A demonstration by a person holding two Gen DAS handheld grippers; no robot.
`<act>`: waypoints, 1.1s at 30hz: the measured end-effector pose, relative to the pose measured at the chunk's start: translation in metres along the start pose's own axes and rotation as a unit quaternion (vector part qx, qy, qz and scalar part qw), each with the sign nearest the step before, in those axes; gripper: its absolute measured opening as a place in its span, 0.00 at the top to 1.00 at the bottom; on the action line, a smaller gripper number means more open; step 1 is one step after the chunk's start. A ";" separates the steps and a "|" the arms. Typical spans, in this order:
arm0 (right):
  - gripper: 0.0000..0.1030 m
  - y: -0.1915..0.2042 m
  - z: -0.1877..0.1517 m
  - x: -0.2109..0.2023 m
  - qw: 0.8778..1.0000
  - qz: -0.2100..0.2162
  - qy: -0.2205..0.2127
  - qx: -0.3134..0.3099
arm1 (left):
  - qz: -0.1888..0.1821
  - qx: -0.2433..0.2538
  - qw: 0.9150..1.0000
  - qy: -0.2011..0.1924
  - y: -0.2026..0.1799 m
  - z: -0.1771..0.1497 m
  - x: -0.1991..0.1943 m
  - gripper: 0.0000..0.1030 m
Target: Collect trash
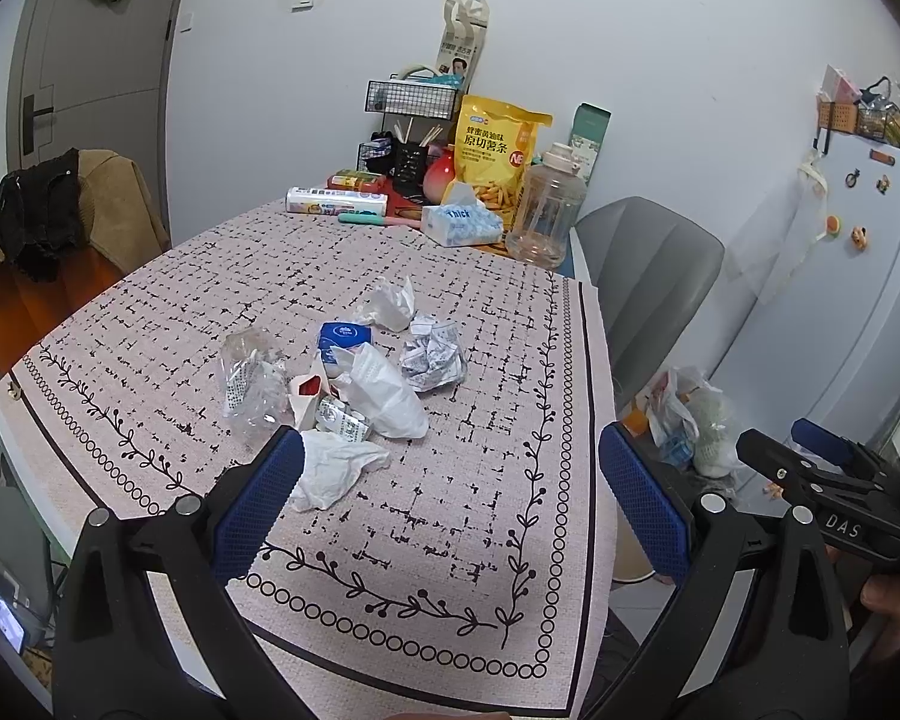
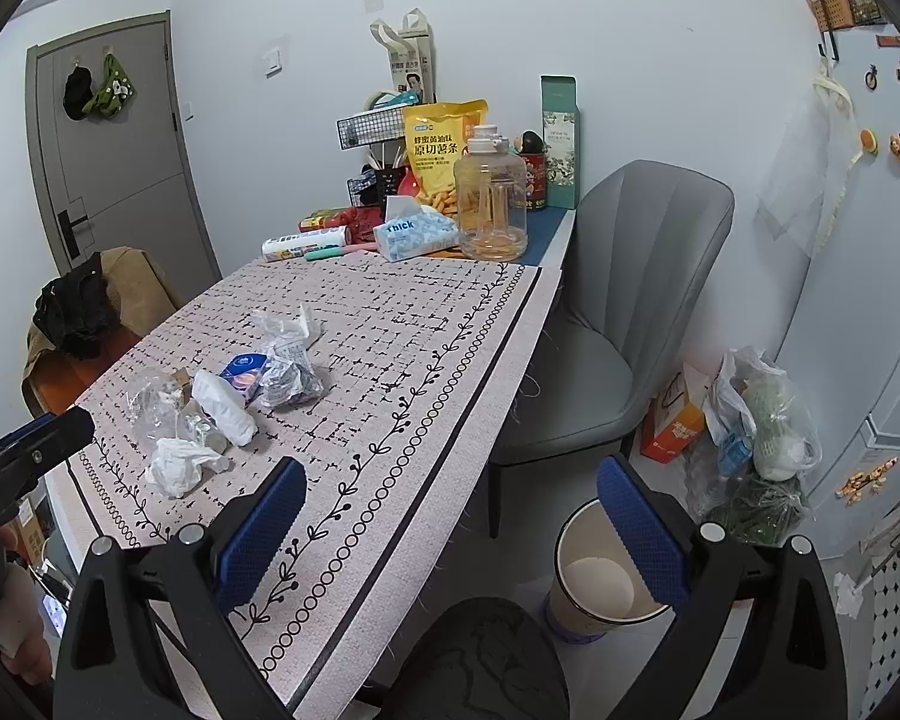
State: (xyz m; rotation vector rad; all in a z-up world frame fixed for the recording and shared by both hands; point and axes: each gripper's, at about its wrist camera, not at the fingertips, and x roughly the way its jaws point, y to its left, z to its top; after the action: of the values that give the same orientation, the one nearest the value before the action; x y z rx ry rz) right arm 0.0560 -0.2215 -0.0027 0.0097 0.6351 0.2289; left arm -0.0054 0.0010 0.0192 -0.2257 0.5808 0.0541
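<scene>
Trash [image 1: 354,384] lay heaped at the centre of the bench [image 1: 450,510], both hand-held grippers empty.

The pile held a crumpled tissue [image 1: 330,468], a white mask [image 1: 390,396], a blue packet [image 1: 345,336], a clear wrapper [image 1: 252,384] and a paper ball [image 1: 432,354], mostly touching. In the left wrist view the left hand-held gripper [image 1: 450,498] stood wide open at lower centre, its left pad just beside the tissue. In the right wrist view the right hand-held gripper [image 2: 450,528] gaped wide too, low in frame, its right finger over a bin [image 2: 594,582] on the floor beside the bench. A grey chair [image 2: 618,312] stood right of centre; snacks [image 2: 441,150] and a jug [image 2: 489,204] crowded the bench's far end at upper centre.
</scene>
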 end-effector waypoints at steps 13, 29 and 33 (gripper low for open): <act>0.08 0.001 0.004 0.001 1.000 0.000 -0.005 0.001 | 0.000 0.006 1.000 -0.003 0.001 0.004 0.000 0.06; 0.08 -0.003 0.002 0.002 1.000 0.002 -0.005 0.003 | -0.006 0.008 1.000 0.002 -0.003 0.001 0.006 0.06; 0.08 -0.002 0.002 0.005 1.000 0.003 -0.003 0.001 | -0.006 0.006 1.000 0.006 -0.001 0.000 0.010 0.06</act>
State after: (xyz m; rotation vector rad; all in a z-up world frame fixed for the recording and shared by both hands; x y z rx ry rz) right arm 0.0614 -0.2219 -0.0040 0.0146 0.6291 0.2333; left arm 0.0034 -0.0001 0.0140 -0.2174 0.5909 0.0366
